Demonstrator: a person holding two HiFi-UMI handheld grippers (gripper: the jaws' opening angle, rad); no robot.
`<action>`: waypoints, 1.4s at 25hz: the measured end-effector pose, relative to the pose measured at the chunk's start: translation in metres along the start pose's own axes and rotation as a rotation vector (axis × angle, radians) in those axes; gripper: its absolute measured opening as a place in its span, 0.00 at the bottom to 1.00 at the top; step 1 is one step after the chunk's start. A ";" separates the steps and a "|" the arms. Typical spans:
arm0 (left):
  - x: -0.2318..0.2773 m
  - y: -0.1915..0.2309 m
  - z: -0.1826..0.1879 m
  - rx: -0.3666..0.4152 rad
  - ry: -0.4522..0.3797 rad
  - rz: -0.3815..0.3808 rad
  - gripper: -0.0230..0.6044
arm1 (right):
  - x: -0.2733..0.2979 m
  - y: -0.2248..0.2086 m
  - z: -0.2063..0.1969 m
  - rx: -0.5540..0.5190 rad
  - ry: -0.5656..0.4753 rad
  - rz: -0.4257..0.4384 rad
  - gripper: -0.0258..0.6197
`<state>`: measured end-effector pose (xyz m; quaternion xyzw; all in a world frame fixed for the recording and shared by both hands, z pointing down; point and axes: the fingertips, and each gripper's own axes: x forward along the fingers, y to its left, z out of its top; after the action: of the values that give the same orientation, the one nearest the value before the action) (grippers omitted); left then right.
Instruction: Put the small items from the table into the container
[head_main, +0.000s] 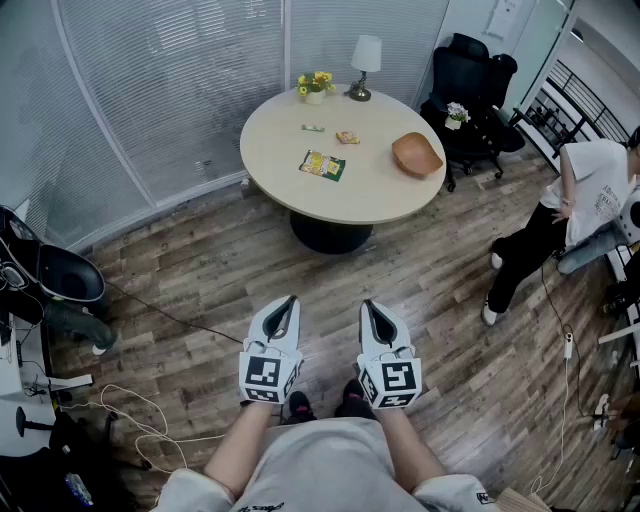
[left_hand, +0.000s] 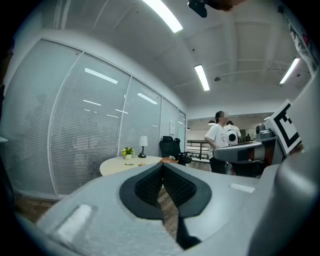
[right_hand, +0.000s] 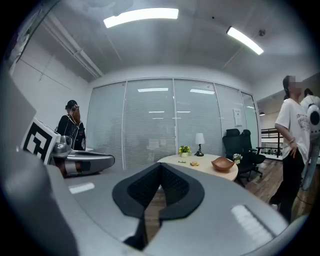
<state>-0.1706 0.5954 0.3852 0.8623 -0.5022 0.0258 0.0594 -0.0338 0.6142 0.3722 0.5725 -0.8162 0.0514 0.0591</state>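
A round beige table (head_main: 375, 195) stands across the room, far ahead of both grippers. On it lie a green-and-yellow packet (head_main: 323, 165), a small orange snack (head_main: 347, 137) and a small green item (head_main: 313, 127). An empty brown bowl (head_main: 416, 155) sits at the table's right side, also visible as the brown bowl (right_hand: 222, 163) in the right gripper view. My left gripper (head_main: 288, 303) and right gripper (head_main: 369, 307) are held side by side over the wooden floor, both shut with nothing between the pads.
A white lamp (head_main: 364, 65) and a pot of yellow flowers (head_main: 315, 87) stand at the table's far edge. Black office chairs (head_main: 470, 90) are behind it on the right. A person in a white shirt (head_main: 580, 215) stands at right. Cables (head_main: 130, 410) lie on the floor at left.
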 end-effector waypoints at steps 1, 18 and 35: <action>0.000 0.002 0.000 -0.001 0.002 -0.001 0.03 | 0.002 0.002 0.000 0.001 0.000 0.000 0.04; 0.068 0.039 -0.001 0.001 0.028 -0.020 0.03 | 0.067 -0.018 -0.007 0.067 -0.009 -0.005 0.04; 0.320 0.119 0.030 -0.004 0.047 0.072 0.03 | 0.295 -0.170 0.031 0.030 -0.011 0.097 0.04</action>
<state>-0.1161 0.2574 0.3979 0.8427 -0.5314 0.0470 0.0721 0.0248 0.2778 0.3906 0.5335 -0.8423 0.0631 0.0435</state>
